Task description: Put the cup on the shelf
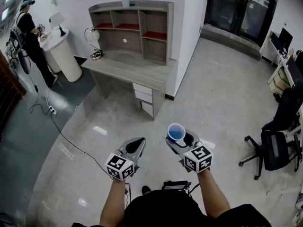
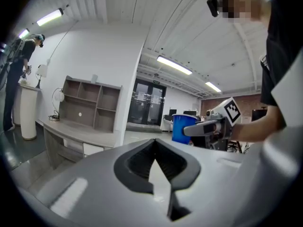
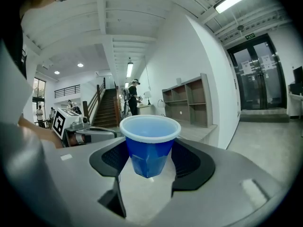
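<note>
A blue cup (image 1: 176, 132) with a white rim stands upright between the jaws of my right gripper (image 1: 179, 140), which is shut on its lower body. In the right gripper view the cup (image 3: 149, 143) fills the middle, with both dark pads against its sides. My left gripper (image 1: 136, 147) is level beside it, shut with nothing in it; its pads meet at the tip (image 2: 155, 148). The left gripper view also catches the cup (image 2: 182, 128) off to the right. The grey shelf (image 1: 130, 29) with red-lined compartments stands on a desk (image 1: 127, 66) far ahead, against the wall.
A pale cup (image 1: 125, 0) sits on top of the shelf and a lamp (image 1: 93, 38) on the desk. A person (image 1: 29, 37) stands by a white round stand (image 1: 65, 53) at left. A cable (image 1: 61, 131) crosses the floor. Office chairs (image 1: 273, 148) are at right.
</note>
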Demonstrator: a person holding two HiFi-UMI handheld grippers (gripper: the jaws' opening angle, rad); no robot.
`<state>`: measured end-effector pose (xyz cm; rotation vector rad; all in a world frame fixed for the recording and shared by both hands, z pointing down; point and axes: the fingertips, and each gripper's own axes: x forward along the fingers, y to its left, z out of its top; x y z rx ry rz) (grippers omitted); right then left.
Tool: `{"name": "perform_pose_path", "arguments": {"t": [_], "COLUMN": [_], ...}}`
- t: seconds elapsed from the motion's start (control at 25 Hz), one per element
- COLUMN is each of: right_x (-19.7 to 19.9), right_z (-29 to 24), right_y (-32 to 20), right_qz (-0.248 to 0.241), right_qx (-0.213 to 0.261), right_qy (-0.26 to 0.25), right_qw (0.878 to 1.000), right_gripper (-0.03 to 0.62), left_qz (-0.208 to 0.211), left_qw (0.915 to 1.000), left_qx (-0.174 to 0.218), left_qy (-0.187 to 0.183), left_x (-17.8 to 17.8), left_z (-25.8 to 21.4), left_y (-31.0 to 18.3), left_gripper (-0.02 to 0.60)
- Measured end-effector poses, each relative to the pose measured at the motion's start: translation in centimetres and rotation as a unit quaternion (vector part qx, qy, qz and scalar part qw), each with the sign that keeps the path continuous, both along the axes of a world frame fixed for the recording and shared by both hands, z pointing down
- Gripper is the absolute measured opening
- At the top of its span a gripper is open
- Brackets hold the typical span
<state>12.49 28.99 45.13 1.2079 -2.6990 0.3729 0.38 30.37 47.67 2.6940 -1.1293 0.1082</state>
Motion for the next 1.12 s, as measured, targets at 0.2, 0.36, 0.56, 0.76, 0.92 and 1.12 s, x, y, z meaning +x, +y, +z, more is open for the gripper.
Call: {"name": "perform_pose_path", "arguments": {"t": [0.2, 0.36, 0.56, 0.76, 0.92, 1.12], "right_x": [0.0, 0.1, 0.1, 0.2, 0.3, 0.9], "right_z": [0.1, 0.0, 0.1, 0.1, 0.1, 0.2], "right_y": [0.3, 0.6, 0.9, 1.2, 1.5, 1.7], "right_qz": [-0.007, -0.013, -0.016, -0.017, -0.017, -0.015], "right_qx": [-0.005, -0.007, -0.007, -0.007, -0.008, -0.007], "right_qy": [-0.008, -0.007, -0.009, -0.012, -0.013, -0.015], "right_qw": [1.0, 1.0, 1.0, 1.0, 1.0, 1.0], "right_gripper": [0.29, 0.29, 0.29, 0.29, 0.29, 0.29], "left_qz": [0.006, 0.013, 0.02, 0.024, 0.023, 0.014], "left_qw": [1.0, 0.9999, 0.9998, 0.9997, 0.9997, 0.9999], "left_qx": [0.001, 0.001, 0.0, 0.004, 0.0, -0.001], "left_qy": [-0.001, -0.008, -0.004, -0.003, -0.005, -0.001], "left_x": [0.4, 0.8, 1.2, 1.5, 1.5, 1.7], "left_z": [0.0, 0.0, 0.3, 0.2, 0.3, 0.4], "left_y": [0.3, 0.6, 1.0, 1.2, 1.4, 1.4], "left_gripper": [0.0, 0.0, 0.0, -0.002, -0.002, -0.002]}}
